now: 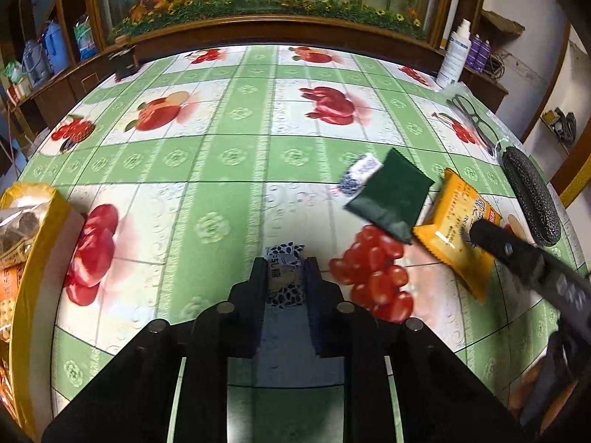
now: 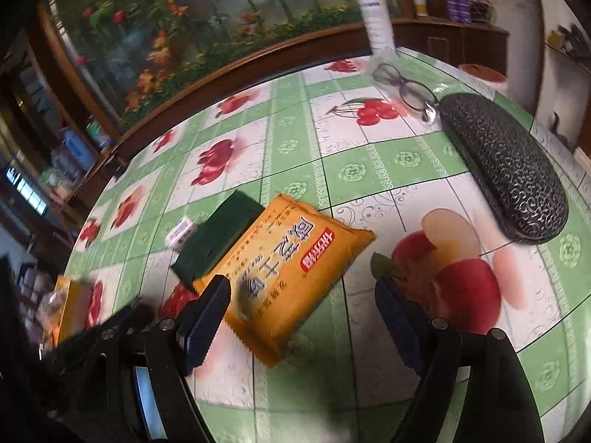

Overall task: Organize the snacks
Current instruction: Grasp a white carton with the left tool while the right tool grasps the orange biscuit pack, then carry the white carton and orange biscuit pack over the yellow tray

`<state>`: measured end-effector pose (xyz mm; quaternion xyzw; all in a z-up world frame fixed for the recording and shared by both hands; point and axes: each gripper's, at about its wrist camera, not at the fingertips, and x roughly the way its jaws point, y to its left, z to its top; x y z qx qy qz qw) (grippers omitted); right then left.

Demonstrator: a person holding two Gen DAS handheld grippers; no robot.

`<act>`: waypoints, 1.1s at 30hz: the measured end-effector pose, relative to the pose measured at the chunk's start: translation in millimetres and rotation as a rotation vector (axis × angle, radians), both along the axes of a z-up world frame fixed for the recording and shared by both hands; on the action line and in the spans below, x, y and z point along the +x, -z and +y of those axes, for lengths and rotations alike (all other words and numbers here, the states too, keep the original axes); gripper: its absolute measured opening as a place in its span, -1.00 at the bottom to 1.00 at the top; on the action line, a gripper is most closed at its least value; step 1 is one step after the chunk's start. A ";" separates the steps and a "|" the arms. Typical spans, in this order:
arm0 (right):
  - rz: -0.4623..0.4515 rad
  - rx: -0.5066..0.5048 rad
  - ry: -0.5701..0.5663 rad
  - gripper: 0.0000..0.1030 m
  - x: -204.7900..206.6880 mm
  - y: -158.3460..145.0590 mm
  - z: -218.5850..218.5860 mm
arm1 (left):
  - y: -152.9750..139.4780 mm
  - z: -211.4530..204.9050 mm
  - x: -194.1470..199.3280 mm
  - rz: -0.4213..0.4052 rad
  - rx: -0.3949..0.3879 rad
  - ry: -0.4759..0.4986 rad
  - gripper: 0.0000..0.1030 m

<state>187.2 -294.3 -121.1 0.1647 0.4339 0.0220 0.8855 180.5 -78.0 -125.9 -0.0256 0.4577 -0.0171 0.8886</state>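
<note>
My left gripper (image 1: 285,271) is shut on a small white candy with black spots (image 1: 285,258), held above the table. An orange snack packet (image 2: 291,273) lies on the green fruit-print tablecloth (image 2: 354,173), with a dark green packet (image 2: 218,236) and a small blue-and-white candy (image 2: 180,232) just beyond it. My right gripper (image 2: 303,317) is open, its jaws wide apart over the orange packet's near end. In the left wrist view the orange packet (image 1: 454,229), green packet (image 1: 391,193) and blue-and-white candy (image 1: 360,173) lie at the right, with the right gripper's finger (image 1: 517,254) over the orange packet.
A yellow box of snacks (image 1: 22,243) stands at the left table edge, also seen blurred in the right wrist view (image 2: 70,302). A black glasses case (image 2: 506,170), spectacles (image 2: 402,85) and a white bottle (image 2: 375,14) are at the far right. A wooden cabinet with a picture runs behind.
</note>
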 end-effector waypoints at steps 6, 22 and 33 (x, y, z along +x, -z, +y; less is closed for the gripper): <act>0.021 -0.061 0.059 0.66 25.3 2.0 22.3 | 0.0 22.4 -11.3 0.002 -0.050 -0.017 -0.67; -0.044 -0.152 -0.136 0.39 -29.8 -6.5 17.9 | -28.2 80.9 -79.0 -0.082 -0.074 -0.070 -0.68; -0.168 -0.010 -0.303 0.39 -103.9 -55.1 62.5 | -43.2 96.3 -123.1 -0.122 -0.025 -0.109 -0.67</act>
